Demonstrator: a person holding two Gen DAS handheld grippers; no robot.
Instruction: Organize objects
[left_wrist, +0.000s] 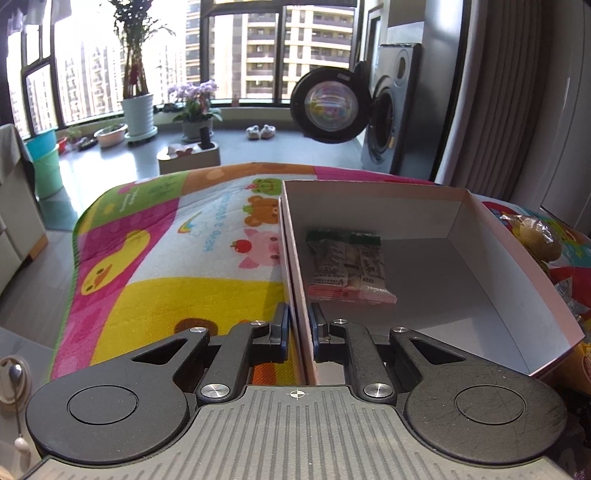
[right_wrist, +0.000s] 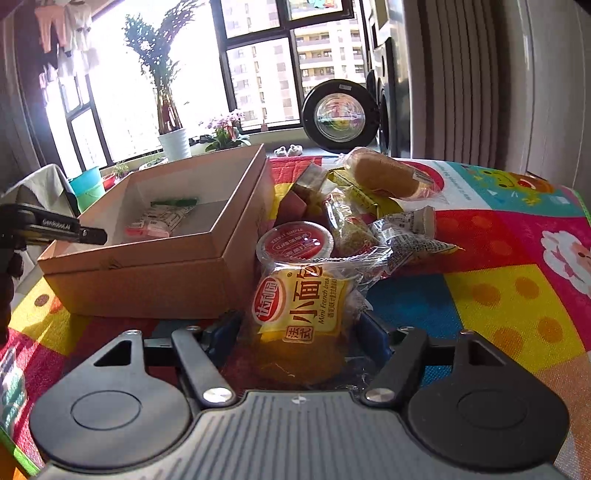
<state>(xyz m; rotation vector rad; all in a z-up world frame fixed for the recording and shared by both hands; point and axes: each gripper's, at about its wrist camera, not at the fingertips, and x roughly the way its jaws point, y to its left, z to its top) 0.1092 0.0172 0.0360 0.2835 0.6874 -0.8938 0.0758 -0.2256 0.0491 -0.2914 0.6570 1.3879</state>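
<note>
Black left tool (left_wrist: 299, 328): clamped on the near left wall of the cardboard box (left_wrist: 373, 192), one finger outside, one inside; seen from the right wrist view as a dark arm reaching the box's left rim.

Black right tool (right_wrist: 299, 332): spread wide, fingers either side of the mini French bread packet (right_wrist: 301, 306), no clear contact with the wrapper; not yet gripping, as far as could be told.

Box contents: a single pink and white snack packet (left_wrist: 349, 267) with a green top edge, lying flat near the left wall; most of the floor bare.

Pile beside the box: a red-lidded cup (right_wrist: 293, 243) just behind the bread packet, then crinkled clear wrappers (right_wrist: 402, 236), a yellow packet (right_wrist: 360, 195) and a wrapped bun (right_wrist: 388, 177) further back, all touching or overlapping.

Surface: bright cartoon-print mat (left_wrist: 155, 251) under everything.

Step in hand, judged: steadying the box while taking the bread packet for transfer into it.

Risk, slippery film: fingers closing on loose wrapper rather than the bread inside, then the packet sliding out mid-lift.

Risk, crowding: cup touching the packet's far edge, likely to tip or be dragged along.

Risk, box wall: thin card pinched at one point, liable to bend or let the box pivot if the packet struck the rim.

Risk, crushing: soft bread flattened by too hard a squeeze.
</note>
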